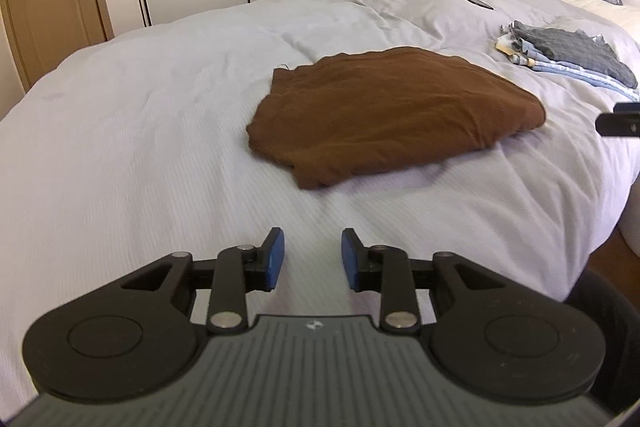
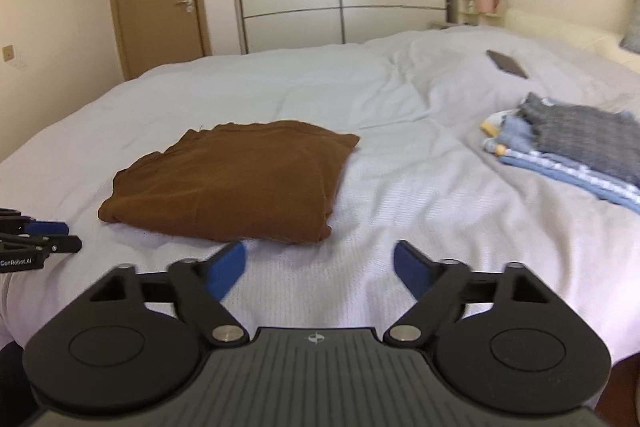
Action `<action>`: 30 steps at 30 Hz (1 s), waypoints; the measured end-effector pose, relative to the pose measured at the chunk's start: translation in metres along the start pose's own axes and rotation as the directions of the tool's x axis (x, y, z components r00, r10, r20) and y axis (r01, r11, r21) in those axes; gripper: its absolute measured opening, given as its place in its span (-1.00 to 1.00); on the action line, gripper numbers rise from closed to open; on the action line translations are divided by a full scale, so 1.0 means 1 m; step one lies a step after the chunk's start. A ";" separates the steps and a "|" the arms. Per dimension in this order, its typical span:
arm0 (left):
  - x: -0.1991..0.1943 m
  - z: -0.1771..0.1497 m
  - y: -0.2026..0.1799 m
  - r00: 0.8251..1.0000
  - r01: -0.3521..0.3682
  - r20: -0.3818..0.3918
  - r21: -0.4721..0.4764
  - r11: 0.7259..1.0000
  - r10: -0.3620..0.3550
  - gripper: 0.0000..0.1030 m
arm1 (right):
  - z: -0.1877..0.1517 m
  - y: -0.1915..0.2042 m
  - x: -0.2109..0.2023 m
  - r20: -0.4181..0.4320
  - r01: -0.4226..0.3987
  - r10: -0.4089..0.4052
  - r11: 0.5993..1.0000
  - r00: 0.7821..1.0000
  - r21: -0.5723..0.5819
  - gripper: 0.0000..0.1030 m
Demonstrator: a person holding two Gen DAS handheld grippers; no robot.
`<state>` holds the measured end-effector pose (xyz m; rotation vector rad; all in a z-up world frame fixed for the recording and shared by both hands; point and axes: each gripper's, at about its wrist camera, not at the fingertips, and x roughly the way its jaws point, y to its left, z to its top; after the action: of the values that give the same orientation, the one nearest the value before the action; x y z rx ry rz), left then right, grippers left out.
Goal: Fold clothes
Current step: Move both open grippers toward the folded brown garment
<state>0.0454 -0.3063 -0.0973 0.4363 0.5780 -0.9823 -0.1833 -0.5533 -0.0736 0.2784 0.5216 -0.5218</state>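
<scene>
My left claw [image 1: 312,254] hovers low over the bed [image 1: 120,131], fingers parted, holding nothing. My right claw [image 2: 319,269] hovers alongside, spread wider, also empty. Ahead of both lies the folded brown garment [image 1: 396,115], soft and squarish, on ribbed white bedding. Farther right sits a stack of folded clothes [image 2: 576,151].

Matt brown cloth garment [image 1: 396,115].
</scene>
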 end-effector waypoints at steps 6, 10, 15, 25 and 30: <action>-0.011 -0.003 -0.010 1.000 -0.022 -0.010 0.006 1.000 0.022 -0.14 | -0.005 0.013 -0.020 -0.005 0.034 -0.034 0.999 0.999 0.011 0.92; -0.018 -0.004 -0.012 0.999 -0.037 -0.002 0.007 0.999 0.037 0.02 | -0.011 0.014 -0.028 -0.009 0.041 -0.041 0.999 0.999 0.006 0.92; -0.020 -0.006 -0.013 0.999 -0.034 0.000 0.008 0.999 0.034 0.14 | -0.016 0.012 -0.038 -0.011 0.050 -0.050 0.999 0.999 0.006 0.93; -0.018 -0.007 -0.020 0.999 -0.038 0.012 0.057 0.998 0.038 0.40 | -0.023 0.010 -0.037 -0.044 0.053 -0.053 0.999 0.998 0.006 0.93; -0.014 0.000 -0.037 0.995 -0.082 0.073 0.221 0.972 0.067 0.63 | -0.020 0.014 -0.028 -0.048 0.030 -0.029 0.999 0.998 0.017 0.93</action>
<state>0.0076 -0.3152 -0.0920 0.6200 0.3900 -0.9897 -0.2045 -0.5231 -0.0738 0.3014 0.5684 -0.5497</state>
